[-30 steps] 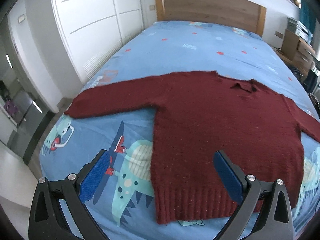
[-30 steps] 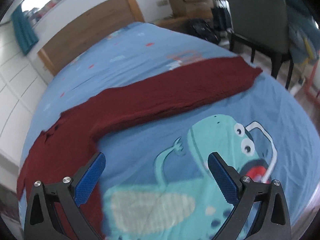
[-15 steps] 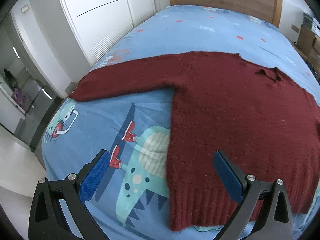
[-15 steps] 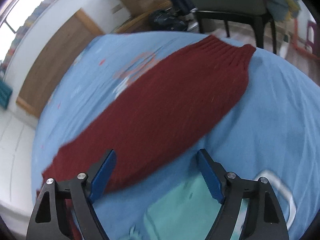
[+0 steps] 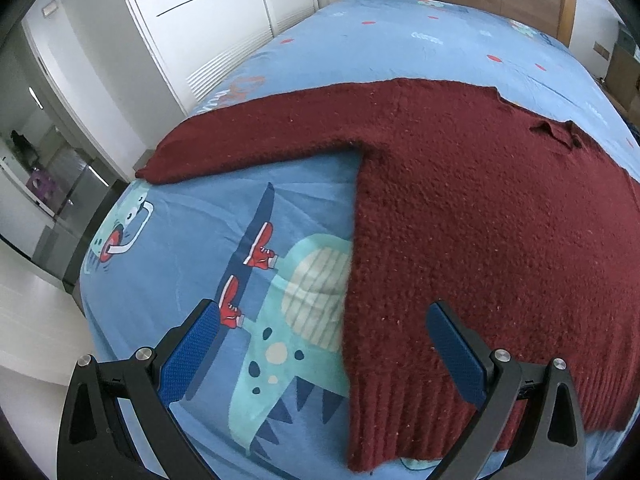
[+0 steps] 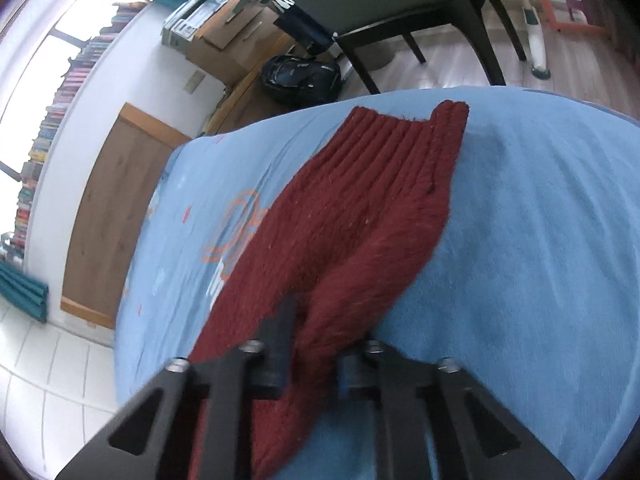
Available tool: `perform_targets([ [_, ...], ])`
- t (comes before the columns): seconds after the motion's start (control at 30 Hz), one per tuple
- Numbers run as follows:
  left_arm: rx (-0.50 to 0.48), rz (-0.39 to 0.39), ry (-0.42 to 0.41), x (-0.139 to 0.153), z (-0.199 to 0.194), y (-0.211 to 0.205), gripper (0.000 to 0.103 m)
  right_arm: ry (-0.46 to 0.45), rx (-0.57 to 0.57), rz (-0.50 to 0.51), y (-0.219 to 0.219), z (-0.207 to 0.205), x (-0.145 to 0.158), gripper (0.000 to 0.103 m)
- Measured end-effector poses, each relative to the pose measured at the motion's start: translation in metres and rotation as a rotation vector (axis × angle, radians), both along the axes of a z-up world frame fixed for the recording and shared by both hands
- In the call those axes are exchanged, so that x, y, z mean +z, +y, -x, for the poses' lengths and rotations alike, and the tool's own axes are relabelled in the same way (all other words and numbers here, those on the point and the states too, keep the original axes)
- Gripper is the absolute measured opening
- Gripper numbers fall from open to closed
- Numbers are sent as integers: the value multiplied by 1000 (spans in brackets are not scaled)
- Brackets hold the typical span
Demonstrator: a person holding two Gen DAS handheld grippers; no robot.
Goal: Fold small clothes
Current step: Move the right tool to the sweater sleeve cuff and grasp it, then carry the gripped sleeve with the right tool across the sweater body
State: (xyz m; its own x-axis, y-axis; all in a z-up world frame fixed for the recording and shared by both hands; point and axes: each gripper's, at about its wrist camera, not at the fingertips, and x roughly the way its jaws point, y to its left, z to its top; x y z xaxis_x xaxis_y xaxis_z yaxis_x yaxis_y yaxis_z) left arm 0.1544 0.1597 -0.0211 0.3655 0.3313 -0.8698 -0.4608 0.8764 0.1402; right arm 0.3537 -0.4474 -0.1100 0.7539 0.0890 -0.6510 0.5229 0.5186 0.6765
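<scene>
Pinching the right sleeve (image 6: 344, 240) in my right gripper (image 6: 310, 364), cuff toward one o'clock, I judge folding barely begun: the red sweater (image 5: 480, 216) lies flat on the bed (image 5: 192, 264), my left gripper (image 5: 324, 344) spread wide over its hem, holding nothing.

The sweater (image 5: 480, 208) is showing a coarse, nubbly dark red knit with ribbed cuff and hem, lying matt against the smooth printed cotton bedsheet (image 5: 192, 240). The left gripper (image 5: 324, 344) is wearing textured blue pads (image 5: 188, 354) on matt black plastic with shiny metal screws, while the headboard (image 6: 116, 208) is looking like flat wood.
</scene>
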Motion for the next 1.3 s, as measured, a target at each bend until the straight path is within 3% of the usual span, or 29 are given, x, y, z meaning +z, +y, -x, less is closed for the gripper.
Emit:
perform_targets([
  [0.3, 8, 63, -12, -9, 2, -1, 101, -50, 100, 39, 15, -13, 26, 10],
  [0.53, 20, 114, -34, -8, 9, 6, 101, -133, 220, -31, 61, -32, 53, 10],
  [0.73, 50, 138, -70, -2, 24, 23, 101, -163, 341, -95, 127, -56, 72, 10],
  [1.3, 140, 190, -121, 0, 71, 80, 101, -216, 799, -142, 391, -115, 128, 10],
])
